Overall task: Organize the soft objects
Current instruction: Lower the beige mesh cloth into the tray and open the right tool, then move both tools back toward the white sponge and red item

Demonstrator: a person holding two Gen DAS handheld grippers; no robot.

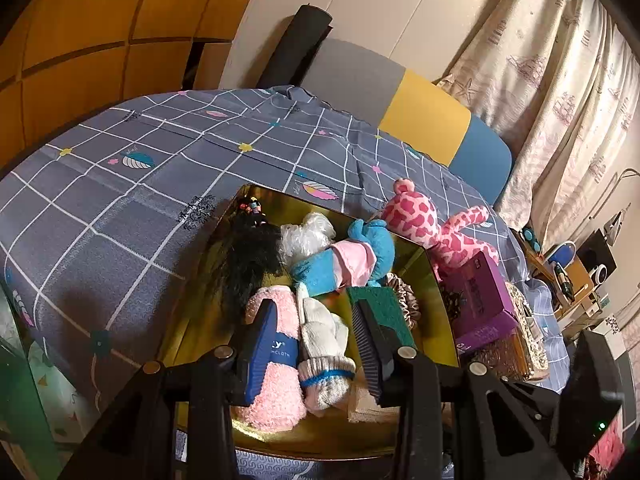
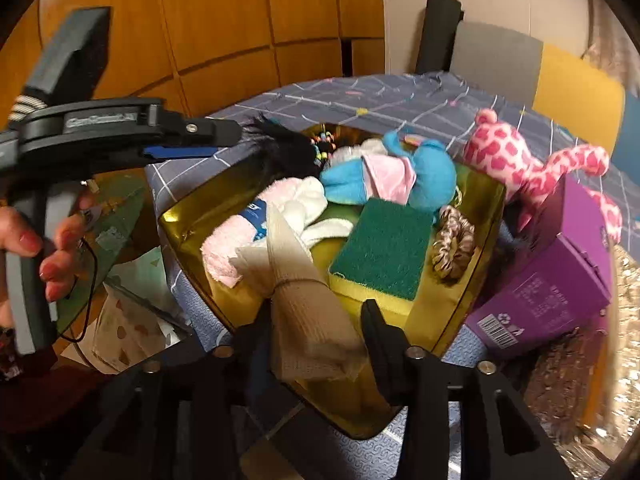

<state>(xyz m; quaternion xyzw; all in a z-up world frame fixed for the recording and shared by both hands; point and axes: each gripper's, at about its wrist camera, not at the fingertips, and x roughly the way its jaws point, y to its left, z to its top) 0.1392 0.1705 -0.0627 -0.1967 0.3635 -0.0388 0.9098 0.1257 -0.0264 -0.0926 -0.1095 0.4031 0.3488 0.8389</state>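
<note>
A gold tray (image 1: 440, 304) on the bed holds a black wig (image 1: 250, 256), a blue and pink plush (image 1: 340, 260), a pink washcloth (image 1: 276, 380), a white glove (image 1: 324, 356), a green sponge (image 2: 384, 248) and a scrunchie (image 2: 456, 240). My left gripper (image 1: 320, 340) hangs open above the glove, holding nothing; it also shows in the right wrist view (image 2: 192, 144). My right gripper (image 2: 316, 340) is shut on a beige cloth (image 2: 304, 300) over the tray's near edge. A pink spotted plush (image 1: 432, 224) lies beyond the tray.
A purple box (image 2: 560, 280) sits right of the tray on a sequinned item (image 1: 516, 344). The grey checked bedspread (image 1: 140, 184) stretches left and behind. A grey, yellow and blue headboard (image 1: 424, 120), curtains (image 1: 560, 80) and a wooden wardrobe (image 2: 220, 20) surround the bed.
</note>
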